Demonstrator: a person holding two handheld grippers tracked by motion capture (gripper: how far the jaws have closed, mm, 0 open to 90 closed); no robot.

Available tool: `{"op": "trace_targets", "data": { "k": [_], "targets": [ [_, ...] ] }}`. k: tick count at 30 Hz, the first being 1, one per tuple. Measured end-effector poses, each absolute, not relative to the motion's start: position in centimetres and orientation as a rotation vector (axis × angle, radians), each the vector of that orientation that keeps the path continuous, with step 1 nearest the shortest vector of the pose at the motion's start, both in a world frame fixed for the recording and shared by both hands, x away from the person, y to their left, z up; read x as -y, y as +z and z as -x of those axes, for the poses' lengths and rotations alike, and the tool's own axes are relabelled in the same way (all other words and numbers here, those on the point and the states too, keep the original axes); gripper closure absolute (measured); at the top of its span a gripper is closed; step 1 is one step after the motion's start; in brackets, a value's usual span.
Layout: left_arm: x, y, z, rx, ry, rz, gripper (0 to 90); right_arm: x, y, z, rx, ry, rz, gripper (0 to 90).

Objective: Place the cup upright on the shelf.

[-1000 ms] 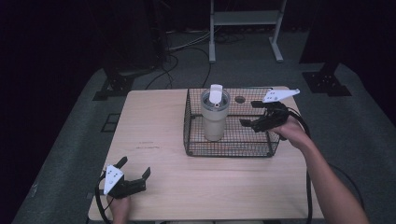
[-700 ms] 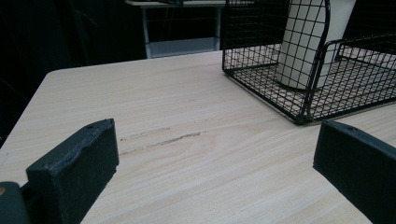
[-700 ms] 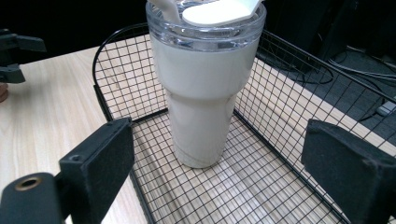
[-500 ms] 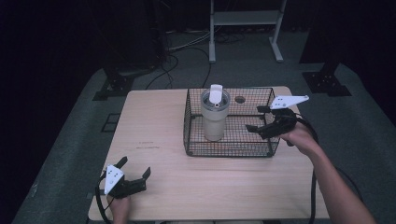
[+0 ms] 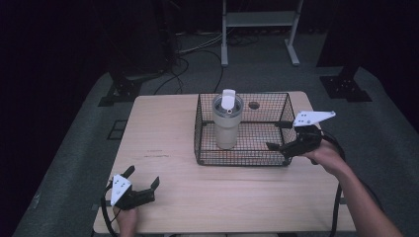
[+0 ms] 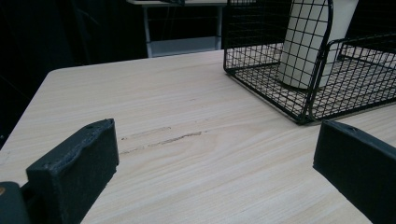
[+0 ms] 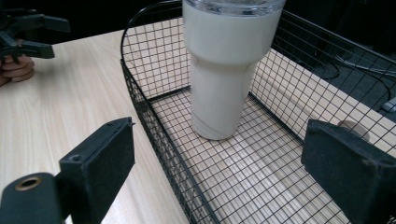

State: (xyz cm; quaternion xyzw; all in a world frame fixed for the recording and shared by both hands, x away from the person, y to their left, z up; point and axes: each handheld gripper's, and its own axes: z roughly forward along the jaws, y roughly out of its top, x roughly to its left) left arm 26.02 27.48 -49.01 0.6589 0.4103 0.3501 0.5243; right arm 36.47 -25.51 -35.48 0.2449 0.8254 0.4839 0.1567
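Left claw (image 5: 143, 188) parked at near-left corner of counter (image 5: 163, 128), jaws wide, nothing between them, resting low on the wood. Best left there, well apart from the work; no help needed from that side unless basket slides.

Right claw (image 5: 280, 136) at right end of basket (image 5: 245, 159), jaws wide and empty, straddling the near-right corner of the rim in the right gripper view. One jaw outside the wire wall, other over the basket floor.

Tumbler (image 7: 229, 70) upright inside basket, toward its left half, standing on the mesh, clear of all walls. Lid on, white flip tab (image 5: 227, 98) up. Cream body, narrower at base, wider above a step.

Step in hand, judged: reach in over the rim and take the tumbler.

Advice:
- Lift claw above rim first, then bring both jaws inside the wire; outside jaw otherwise snags the wall.
- Approach level, jaws either side of the body, centred before closing.
- Grip just above the step, on the wider part; smooth taper below likely to slip downward.
- Close slowly; tall, narrow-footed thing on mesh, prone to tip if nudged by one jaw first.
- Lift straight up until base clears rim.

Beyond basket: round hole (image 5: 254, 105) in counter at far edge, then dark floor, cables, a stand (image 5: 259, 19).
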Motion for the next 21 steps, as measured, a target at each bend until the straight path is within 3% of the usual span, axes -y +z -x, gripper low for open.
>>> {"op": "trace_targets", "data": {
  "k": [21],
  "targets": [
    [-27.4, -49.0, -26.0, -0.981, 0.843, -1.577, 0.0, 26.5, -36.7, -32.8, -2.361, 1.43, -0.66, 9.1]
  ]
}}
